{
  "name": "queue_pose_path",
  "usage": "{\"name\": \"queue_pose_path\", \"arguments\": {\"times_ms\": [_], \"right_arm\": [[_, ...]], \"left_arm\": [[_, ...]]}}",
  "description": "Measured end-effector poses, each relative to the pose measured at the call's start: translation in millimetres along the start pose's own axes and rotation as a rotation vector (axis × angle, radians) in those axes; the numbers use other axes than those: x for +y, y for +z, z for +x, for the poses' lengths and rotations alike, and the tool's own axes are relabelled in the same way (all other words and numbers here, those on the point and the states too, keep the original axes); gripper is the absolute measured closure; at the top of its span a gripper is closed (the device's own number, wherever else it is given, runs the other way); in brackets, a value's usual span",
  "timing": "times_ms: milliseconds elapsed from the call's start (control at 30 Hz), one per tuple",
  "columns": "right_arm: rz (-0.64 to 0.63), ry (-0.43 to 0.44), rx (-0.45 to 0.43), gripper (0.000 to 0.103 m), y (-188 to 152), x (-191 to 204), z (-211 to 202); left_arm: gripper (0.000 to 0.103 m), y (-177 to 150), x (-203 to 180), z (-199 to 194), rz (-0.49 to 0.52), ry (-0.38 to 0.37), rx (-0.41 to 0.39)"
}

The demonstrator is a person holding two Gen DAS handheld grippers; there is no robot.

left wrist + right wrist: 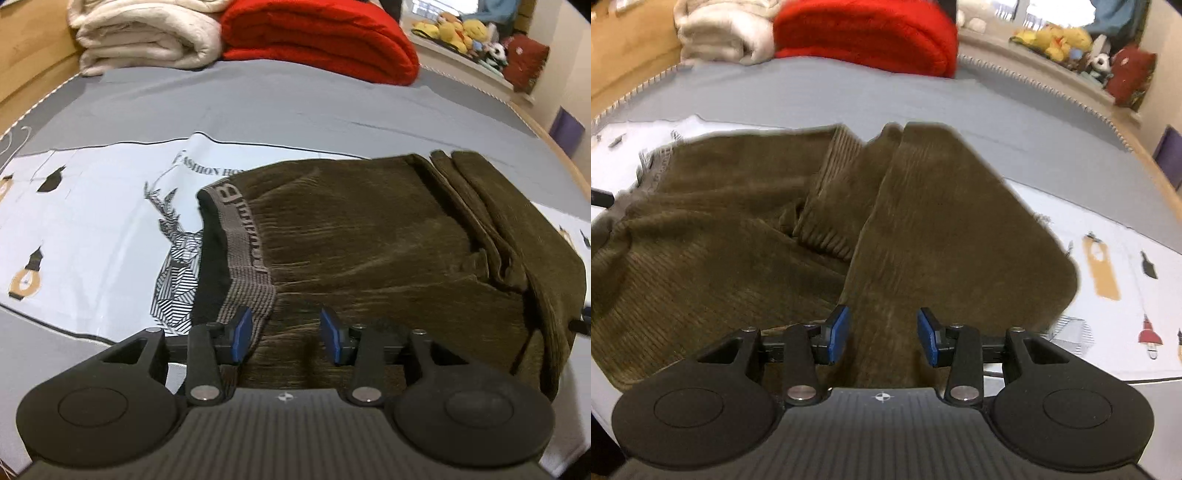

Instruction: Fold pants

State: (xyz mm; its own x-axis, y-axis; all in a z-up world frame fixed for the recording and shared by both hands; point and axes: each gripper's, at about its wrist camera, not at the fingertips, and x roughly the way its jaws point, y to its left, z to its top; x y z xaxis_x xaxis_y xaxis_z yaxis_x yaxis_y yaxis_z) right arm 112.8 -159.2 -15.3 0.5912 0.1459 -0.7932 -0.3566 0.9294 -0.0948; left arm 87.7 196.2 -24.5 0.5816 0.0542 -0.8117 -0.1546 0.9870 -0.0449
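The grey bed carried the olive pants mid-frame, bundled into a thick fold, seemingly for stacking. Left gripper and right gripper hovered low-centre, jaws apart, pinching nothing, probably freshly released.

The left gripper is tilting steeply downward with its blue pads standing apart, gripping nothing; the right gripper is angling down likewise, its blue pads parted, pressing on nothing
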Motion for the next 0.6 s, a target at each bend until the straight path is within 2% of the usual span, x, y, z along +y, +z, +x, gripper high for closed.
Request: {"name": "queue_pose_path", "arguments": {"times_ms": [100,200,333,433,467,500,533,567,600], "right_arm": [[-0.029,-0.002,-0.033,0.028,6.8,14.8,9.1],[-0.090,-0.021,0.026,0.027,9.6,28.5,29.2],[-0.100,-0.038,0.090,0.029,12.6,36.2,50.9],[-0.151,-0.088,0.156,0.031,5.2,40.2,63.5],[-0.160,-0.102,0.164,0.032,3.2,41.0,64.6],[-0.162,-0.102,0.161,0.038,2.4,40.9,63.9],[-0.159,-0.098,0.155,0.056,1.9,40.1,63.0],[-0.158,-0.094,0.147,0.066,1.2,38.8,61.0],[-0.158,-0.090,0.141,0.082,0.8,36.8,58.3]], "left_arm": [[0.053,1.4,-4.9,3.0,0.028,0.001,0.005],[0.048,3.0,-8.3,4.8,0.033,0.002,0.013],[0.044,4.0,-13.6,2.2,0.051,0.003,0.013],[0.040,4.6,-16.2,-2.4,0.058,-0.003,0.005],[0.040,4.5,-17.6,-3.5,0.063,-0.005,0.005],[0.040,4.7,-19.1,-4.3,0.070,-0.006,0.006],[0.040,4.9,-20.7,-5.0,0.077,-0.005,0.007],[0.039,5.0,-22.7,-6.1,0.085,-0.005,0.005],[0.039,5.0,-24.4,-7.0,0.091,-0.005,0.004]]}}
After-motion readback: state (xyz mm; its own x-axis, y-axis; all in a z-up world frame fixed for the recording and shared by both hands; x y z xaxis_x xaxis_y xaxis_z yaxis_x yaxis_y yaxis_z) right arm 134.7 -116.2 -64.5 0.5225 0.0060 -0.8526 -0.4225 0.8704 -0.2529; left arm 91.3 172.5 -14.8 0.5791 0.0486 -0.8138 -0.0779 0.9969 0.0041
